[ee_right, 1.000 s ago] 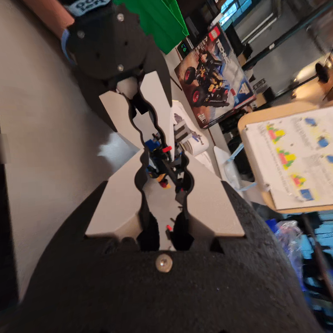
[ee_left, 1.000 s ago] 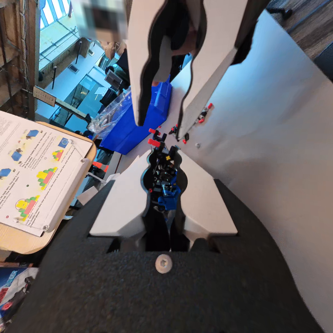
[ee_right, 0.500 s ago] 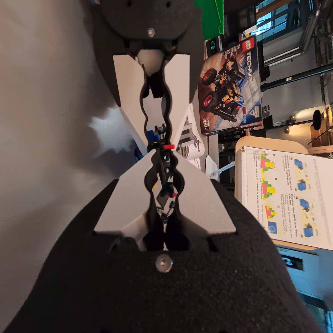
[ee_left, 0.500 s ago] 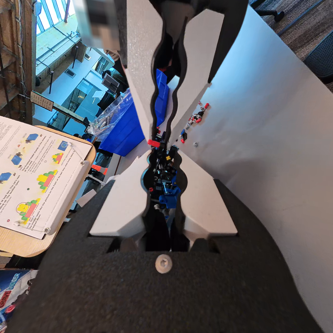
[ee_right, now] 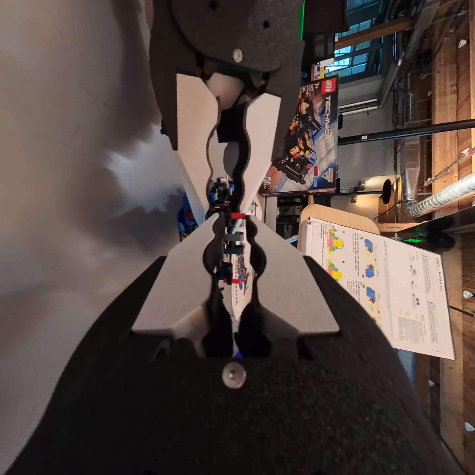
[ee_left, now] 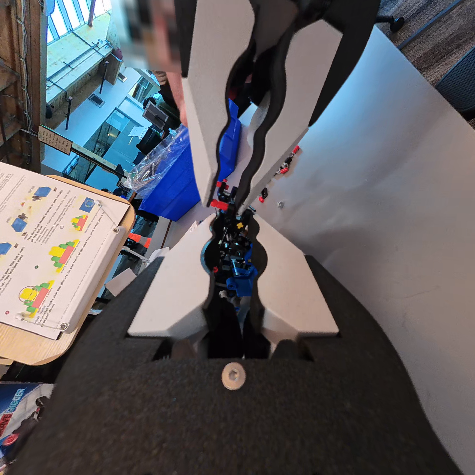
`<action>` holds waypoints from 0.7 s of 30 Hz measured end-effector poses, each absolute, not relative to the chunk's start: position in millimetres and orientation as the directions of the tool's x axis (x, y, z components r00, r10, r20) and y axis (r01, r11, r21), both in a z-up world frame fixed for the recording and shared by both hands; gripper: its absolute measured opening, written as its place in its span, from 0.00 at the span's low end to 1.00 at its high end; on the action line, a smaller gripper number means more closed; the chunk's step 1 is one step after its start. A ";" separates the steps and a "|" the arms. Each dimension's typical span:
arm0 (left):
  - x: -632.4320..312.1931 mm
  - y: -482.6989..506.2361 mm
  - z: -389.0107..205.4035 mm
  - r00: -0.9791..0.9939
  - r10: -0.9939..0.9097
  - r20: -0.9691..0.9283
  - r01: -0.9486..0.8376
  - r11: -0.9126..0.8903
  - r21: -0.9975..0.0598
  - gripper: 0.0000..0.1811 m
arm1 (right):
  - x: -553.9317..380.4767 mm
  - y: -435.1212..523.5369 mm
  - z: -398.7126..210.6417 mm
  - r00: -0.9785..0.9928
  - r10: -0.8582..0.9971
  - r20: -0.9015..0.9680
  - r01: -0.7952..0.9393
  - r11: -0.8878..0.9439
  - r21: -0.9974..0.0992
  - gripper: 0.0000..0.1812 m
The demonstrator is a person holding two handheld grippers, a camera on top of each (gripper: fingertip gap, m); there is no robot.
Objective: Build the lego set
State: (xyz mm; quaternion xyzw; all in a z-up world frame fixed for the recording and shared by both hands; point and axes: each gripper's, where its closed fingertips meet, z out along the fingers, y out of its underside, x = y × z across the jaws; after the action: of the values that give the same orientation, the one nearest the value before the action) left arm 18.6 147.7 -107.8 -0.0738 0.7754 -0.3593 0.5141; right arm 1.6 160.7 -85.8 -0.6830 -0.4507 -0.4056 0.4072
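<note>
My left gripper (ee_left: pixel 233 216) is shut on a small Lego assembly (ee_left: pixel 237 259) of black, blue and yellow parts, held off the white table (ee_left: pixel 385 205). My right gripper (ee_right: pixel 231 217) faces it tip to tip and is shut on a black and grey beam with red pins (ee_right: pixel 230 246). The beam meets the assembly (ee_right: pixel 220 190) where the tips come together. In the left wrist view the right gripper (ee_left: pixel 226 204) comes down from above, with a red pin (ee_left: pixel 218 204) at its tips. In the right wrist view the left gripper (ee_right: pixel 223 205) comes down from above.
A blue bin (ee_left: pixel 174 190) with a clear plastic bag (ee_left: pixel 159 164) stands behind. Loose red and black parts (ee_left: pixel 285 164) lie on the table. An instruction sheet on a wooden board (ee_left: pixel 51 244) (ee_right: pixel 372 282) stands beside. The Lego box (ee_right: pixel 308 144) and a booklet (ee_right: pixel 240 285) are beyond. Less than 4 cm separates the two grippers' tips.
My right gripper was open and tilted a second ago. It has closed on the beam and swung into line with the left gripper, tip to tip. The left gripper has kept its hold.
</note>
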 end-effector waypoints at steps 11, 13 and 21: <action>18.5 149.2 -107.7 -0.446 -0.457 -0.770 0.252 0.761 -0.598 0.08 | 2.9 161.6 -86.8 0.293 0.297 0.909 0.936 -0.284 -0.209 0.08; 18.3 148.7 -108.3 -0.447 -0.453 -0.771 0.253 0.763 -0.595 0.08 | 3.0 160.9 -87.6 0.298 0.304 0.905 0.935 -0.286 -0.211 0.07; 21.0 147.7 -111.9 -0.459 -0.465 -0.757 0.245 0.753 -0.611 0.09 | 5.0 160.2 -92.1 0.389 0.309 0.868 0.900 -0.326 -0.288 0.08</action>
State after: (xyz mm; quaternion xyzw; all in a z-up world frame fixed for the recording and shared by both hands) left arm 21.0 147.7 -111.9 -0.0706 0.7816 -0.3445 0.5153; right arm 5.0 160.2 -92.1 -0.7282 -0.4152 -0.3645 0.4056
